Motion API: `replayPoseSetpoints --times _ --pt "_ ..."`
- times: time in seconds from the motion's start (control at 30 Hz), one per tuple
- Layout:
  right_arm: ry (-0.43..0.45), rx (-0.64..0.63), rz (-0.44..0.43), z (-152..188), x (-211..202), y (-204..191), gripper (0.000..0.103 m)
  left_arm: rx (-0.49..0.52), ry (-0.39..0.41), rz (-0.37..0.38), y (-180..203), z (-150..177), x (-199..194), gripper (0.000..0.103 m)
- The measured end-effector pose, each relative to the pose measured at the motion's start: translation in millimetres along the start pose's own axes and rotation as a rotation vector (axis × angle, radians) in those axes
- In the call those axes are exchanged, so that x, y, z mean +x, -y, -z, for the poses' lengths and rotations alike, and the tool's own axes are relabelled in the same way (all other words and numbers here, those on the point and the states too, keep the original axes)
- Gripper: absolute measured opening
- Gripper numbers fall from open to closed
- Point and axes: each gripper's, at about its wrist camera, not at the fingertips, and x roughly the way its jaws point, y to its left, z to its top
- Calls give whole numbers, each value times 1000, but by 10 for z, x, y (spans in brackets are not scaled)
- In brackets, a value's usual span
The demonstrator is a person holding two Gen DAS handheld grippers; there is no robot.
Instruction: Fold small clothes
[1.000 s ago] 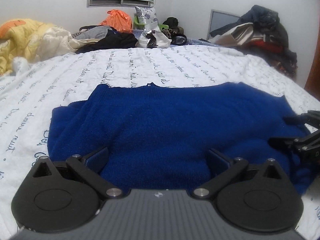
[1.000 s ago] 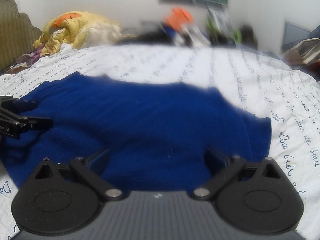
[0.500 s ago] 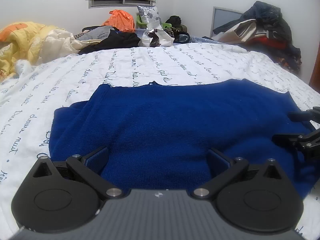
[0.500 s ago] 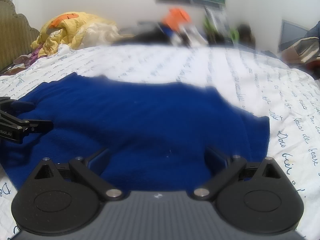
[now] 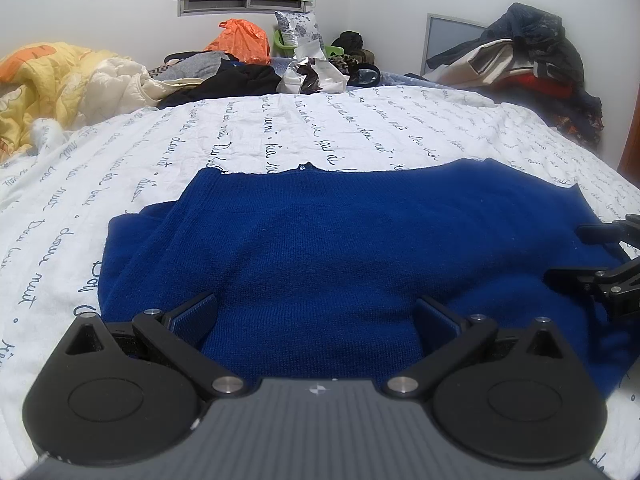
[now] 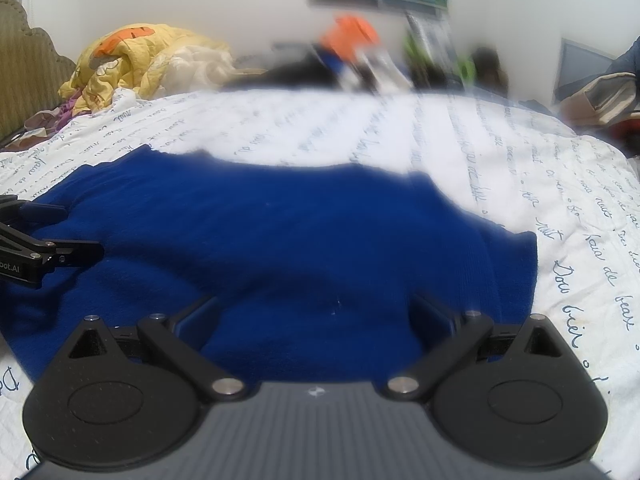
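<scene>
A dark blue knit sweater [image 5: 340, 248] lies spread on the white bed sheet [image 5: 280, 132], its left side folded over. It also shows in the right wrist view [image 6: 300, 240]. My left gripper [image 5: 314, 312] is open, its jaws wide apart over the sweater's near edge. My right gripper [image 6: 314, 312] is open over the near edge further right. The right gripper's fingers [image 5: 580, 276] show at the right edge of the left wrist view. The left gripper's fingers [image 6: 68, 252] show at the left edge of the right wrist view.
A yellow quilt [image 5: 52, 80] is heaped at the far left. Clothes and bags [image 5: 256, 68] are piled along the bed's far edge. More clothes [image 5: 532, 64] are stacked at the far right. A headboard [image 6: 24, 80] stands on the left.
Both grippers have risen slightly and tilted, so the sweater sits lower in both views. The sweater has not moved. Both grippers stay open.
</scene>
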Motion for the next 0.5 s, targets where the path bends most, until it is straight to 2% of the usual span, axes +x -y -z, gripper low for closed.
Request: replayPoseSetpoints --times 0.23,0.3,0.37,0.5 --pt "-1 2 19 17 -32 -16 102 -1 0 1 4 -1 -3 103" --pt "-17 63 68 50 -143 -71 102 0 2 -2 6 2 -5 103" --pt "-13 93 56 153 -308 -154 102 -2 3 0 3 1 -2 103" --pt "-8 28 104 321 -374 -307 103 -2 2 2 10 4 0 103"
